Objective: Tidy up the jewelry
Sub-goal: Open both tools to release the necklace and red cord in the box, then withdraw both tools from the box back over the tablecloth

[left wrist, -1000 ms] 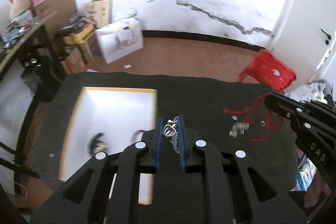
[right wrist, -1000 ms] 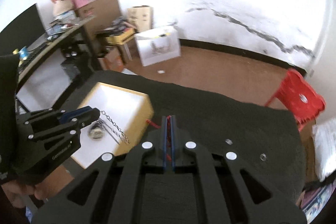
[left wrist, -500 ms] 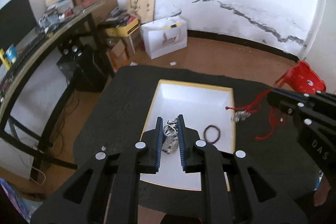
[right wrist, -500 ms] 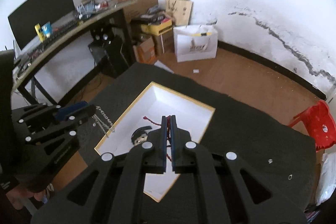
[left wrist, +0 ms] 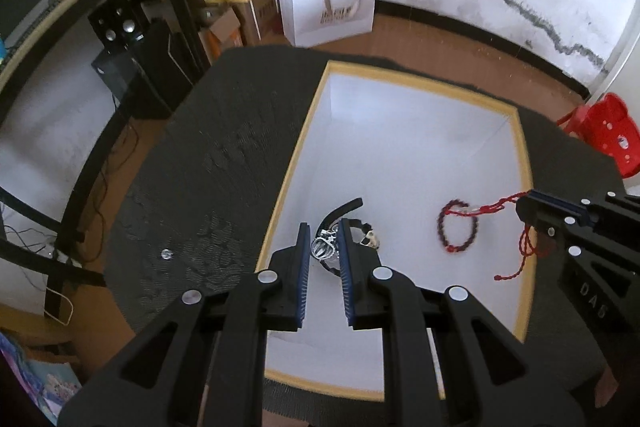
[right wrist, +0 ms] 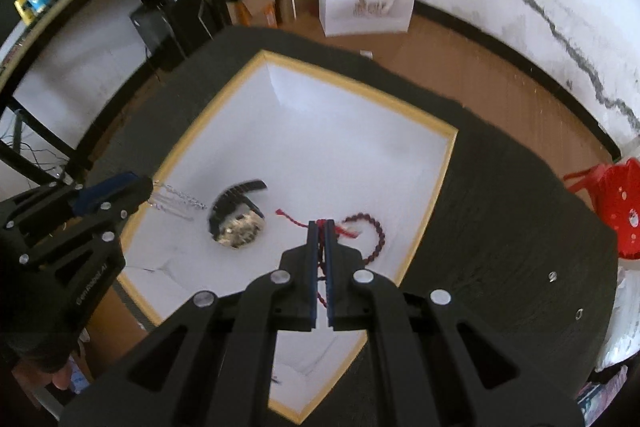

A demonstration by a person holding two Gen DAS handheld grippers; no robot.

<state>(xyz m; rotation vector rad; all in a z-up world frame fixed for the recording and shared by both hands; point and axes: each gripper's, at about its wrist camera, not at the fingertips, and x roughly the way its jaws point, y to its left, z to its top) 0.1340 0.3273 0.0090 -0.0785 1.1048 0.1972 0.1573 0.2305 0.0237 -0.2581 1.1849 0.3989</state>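
Now that both grippers have swung over the white box (left wrist: 404,147), the left gripper (left wrist: 325,247) pinches a silver chain (right wrist: 176,202) (dangling), the right gripper (right wrist: 320,251) a red cord (left wrist: 520,247), ready for release.

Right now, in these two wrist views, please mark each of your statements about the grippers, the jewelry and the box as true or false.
1. The left gripper pinches a silver chain. True.
2. The right gripper is empty. False: its jaws are closed on a red cord.
3. A watch with a black strap lies inside the white box. True.
4. The dark red beaded bracelet lies on the black table, outside the box. False: it rests on the white floor of the box.
5. The red stool stands on the table. False: it stands on the floor beyond the table's edge.
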